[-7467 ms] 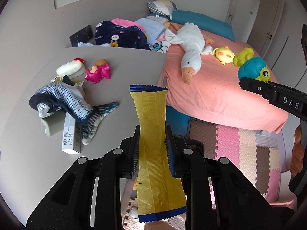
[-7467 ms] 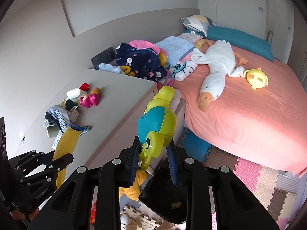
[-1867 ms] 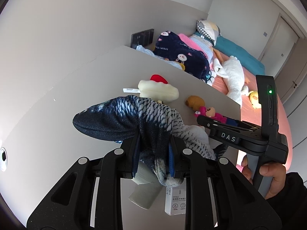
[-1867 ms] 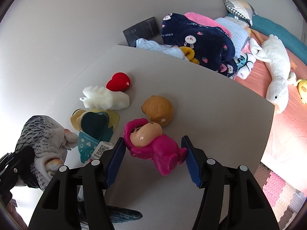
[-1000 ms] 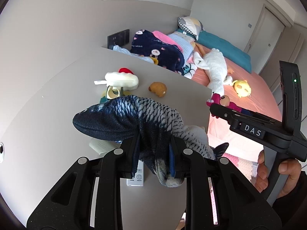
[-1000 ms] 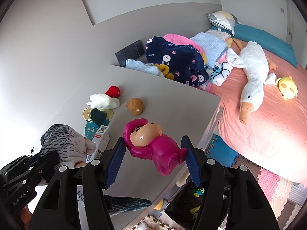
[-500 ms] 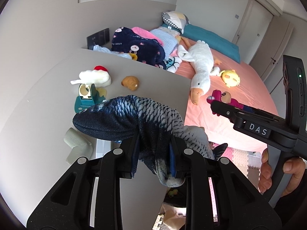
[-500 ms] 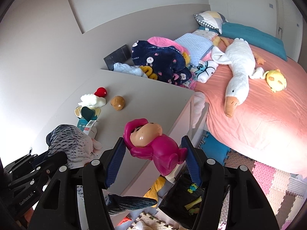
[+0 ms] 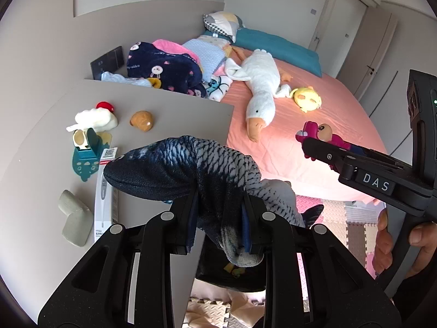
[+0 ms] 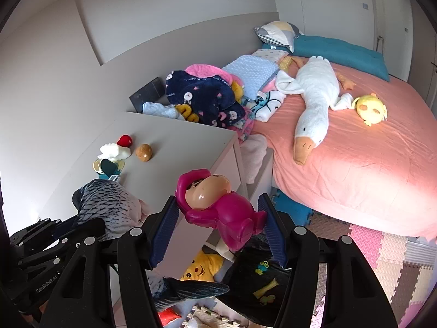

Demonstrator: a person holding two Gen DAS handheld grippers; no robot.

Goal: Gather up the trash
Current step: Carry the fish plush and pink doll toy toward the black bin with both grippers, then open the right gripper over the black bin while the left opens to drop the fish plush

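My left gripper (image 9: 218, 218) is shut on a blue-grey scaled plush fish (image 9: 185, 164), whose head hangs left and tail right. It hovers over the table's near corner. The fish (image 10: 109, 202) and the left gripper (image 10: 68, 235) also show at the lower left of the right wrist view. My right gripper (image 10: 218, 218) is shut on a magenta doll with a tan face (image 10: 218, 205), held past the table's edge. The doll (image 9: 314, 132) appears at the right of the left wrist view. Below both lies a black bag (image 10: 262, 287) holding small toys.
On the grey table (image 9: 177, 104) lie a white box (image 9: 103, 191), a teal tape holder (image 9: 84, 158), a white plush (image 9: 92, 117), a brown ball (image 9: 141, 120) and a grey piece (image 9: 72, 225). A pink bed with a goose plush (image 10: 314, 104) stands right. Foam mats (image 10: 382, 251) cover the floor.
Both grippers have drawn back from the table toward its near corner, each still carrying its toy. The bed and the floor bag now fill more of both views.
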